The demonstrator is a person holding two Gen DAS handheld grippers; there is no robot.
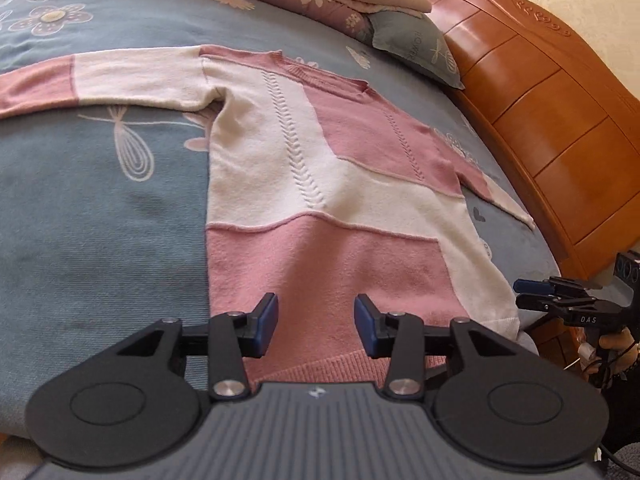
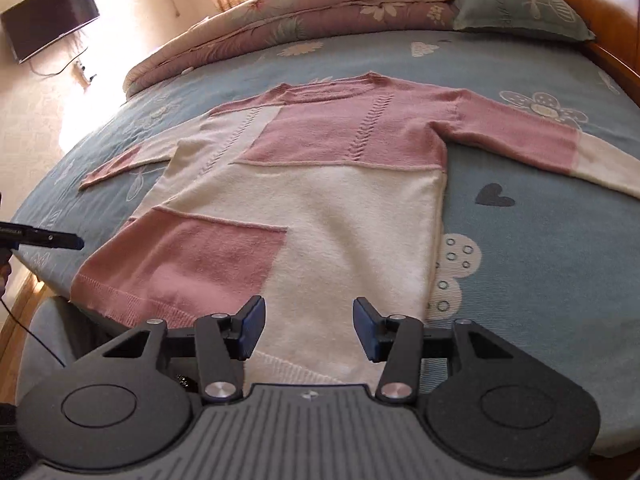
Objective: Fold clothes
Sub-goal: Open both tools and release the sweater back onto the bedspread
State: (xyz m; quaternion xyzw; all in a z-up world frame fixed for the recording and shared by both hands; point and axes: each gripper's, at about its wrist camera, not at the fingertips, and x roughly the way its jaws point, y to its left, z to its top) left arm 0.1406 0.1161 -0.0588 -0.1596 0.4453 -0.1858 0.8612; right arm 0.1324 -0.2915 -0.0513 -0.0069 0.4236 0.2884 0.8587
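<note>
Pink-and-cream sweater (image 1: 320,184) lies flat on bed (image 1: 100,200); left tongs (image 1: 316,326) and right tongs (image 2: 309,328) open, apparently clear of hem.

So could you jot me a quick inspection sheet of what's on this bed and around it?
Surface: blue flowered bedsheet, smooth.
Job's things: pink-and-cream sweater spread flat, sleeves out, unfolded.
Clutter: folded quilt and pillow at the far edge.
Grippers: left gripper and right gripper above the hem, jaws apart, nothing between them.
Cables: a thin black cable hangs at the bedside.
Surroundings: wooden headboard, wall-mounted TV.
</note>
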